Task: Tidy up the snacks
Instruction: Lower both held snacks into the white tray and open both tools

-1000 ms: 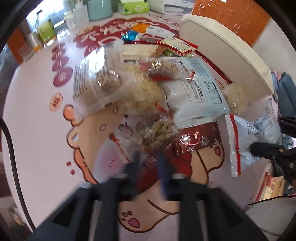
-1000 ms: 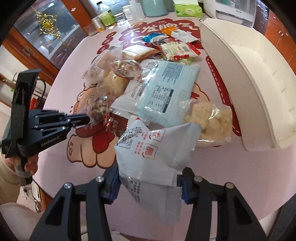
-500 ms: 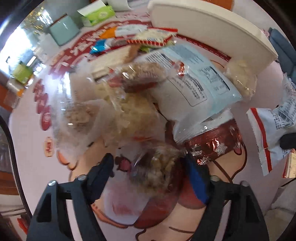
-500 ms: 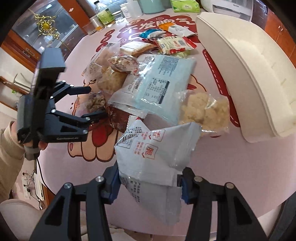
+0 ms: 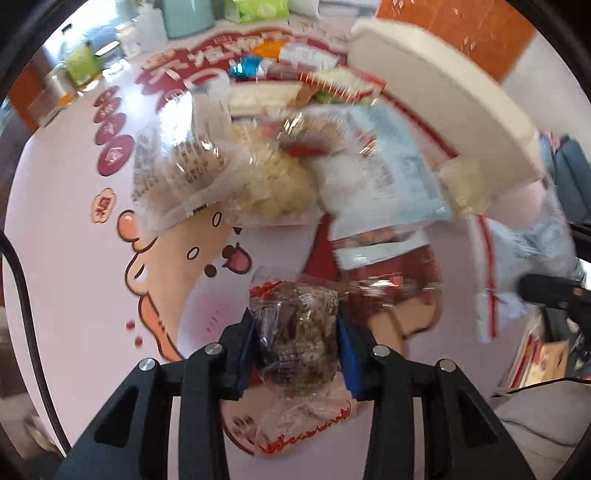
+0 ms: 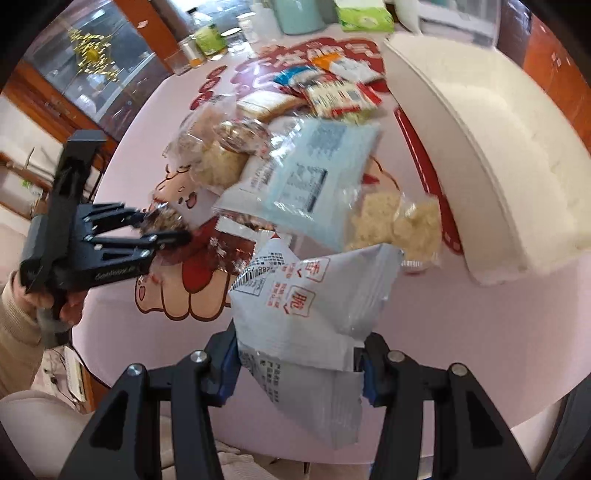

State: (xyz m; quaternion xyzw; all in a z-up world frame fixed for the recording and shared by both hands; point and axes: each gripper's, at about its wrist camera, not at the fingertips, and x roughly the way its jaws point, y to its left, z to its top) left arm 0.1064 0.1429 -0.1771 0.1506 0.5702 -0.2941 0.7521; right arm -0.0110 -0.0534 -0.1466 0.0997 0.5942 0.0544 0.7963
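In the left wrist view my left gripper point(image 5: 297, 326) has its jaws closing, and the blue pads press on a clear packet of brown nut snack point(image 5: 295, 325), held just above the pink table mat. From the right wrist view the same left gripper point(image 6: 162, 229) sits at the left of the snack pile. My right gripper point(image 6: 295, 365) is shut on a grey-white snack bag point(image 6: 314, 302) with red print, raised over the table's near edge. A white storage bin point(image 6: 498, 155) lies tilted at the right.
The pile holds a light blue bag point(image 6: 314, 177), a puffed rice bag point(image 6: 399, 225), a shiny red packet point(image 5: 391, 284) and several small packets behind. A green tissue box point(image 6: 364, 14), a teal container point(image 6: 299, 14) and jars point(image 6: 210, 38) line the far edge.
The left gripper opened wide around the nut packet, then closed on it and lifted it off the mat. The right gripper stayed put with its bag.
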